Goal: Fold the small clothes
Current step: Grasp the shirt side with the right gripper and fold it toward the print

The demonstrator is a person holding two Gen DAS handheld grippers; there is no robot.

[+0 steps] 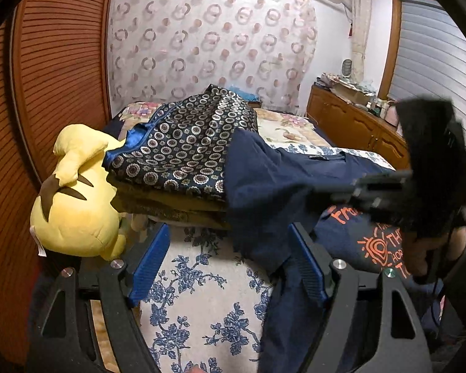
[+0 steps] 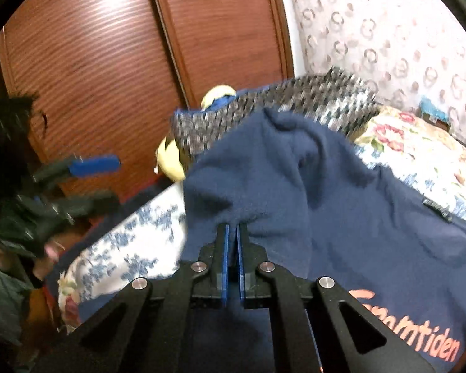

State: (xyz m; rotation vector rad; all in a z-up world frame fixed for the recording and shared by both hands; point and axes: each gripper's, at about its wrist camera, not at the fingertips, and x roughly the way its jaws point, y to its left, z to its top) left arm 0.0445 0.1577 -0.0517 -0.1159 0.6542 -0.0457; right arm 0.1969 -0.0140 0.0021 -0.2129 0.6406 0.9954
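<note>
One navy T-shirt (image 2: 341, 211) of soft, matte knit lies rumpled across the bed (image 1: 208, 304), orange print lettering showing on its near part. The bed's cover is a cream cloth printed with blue flower sprays; farther back lies a second cover with pink and red blooms.

Two grippers are in view. The right gripper (image 2: 232, 230) has its two blue ribbed pads drawn close together, pinching a raised fold of the navy T-shirt at its near edge, so the fabric puckers upward from the tips. The left gripper (image 1: 230, 248) stands wide apart, nothing pressed between its pads; its right pad (image 1: 307, 267) lies against the shirt's hanging edge, while the left pad sits over bare bedcover.

Behind the shirt is one stack of folded clothes (image 1: 183, 161): on top a glossy dark piece patterned with small round medallions and edged in bright blue satin, beneath it what looks like two or three mustard and olive layers, though the blur makes the count uncertain. One yellow plush toy (image 1: 77, 192), rounded and velvety with brown zigzag marks, leans against the stack's left side. A slatted reddish wooden wardrobe door (image 1: 56, 68) rises beside it.
</note>
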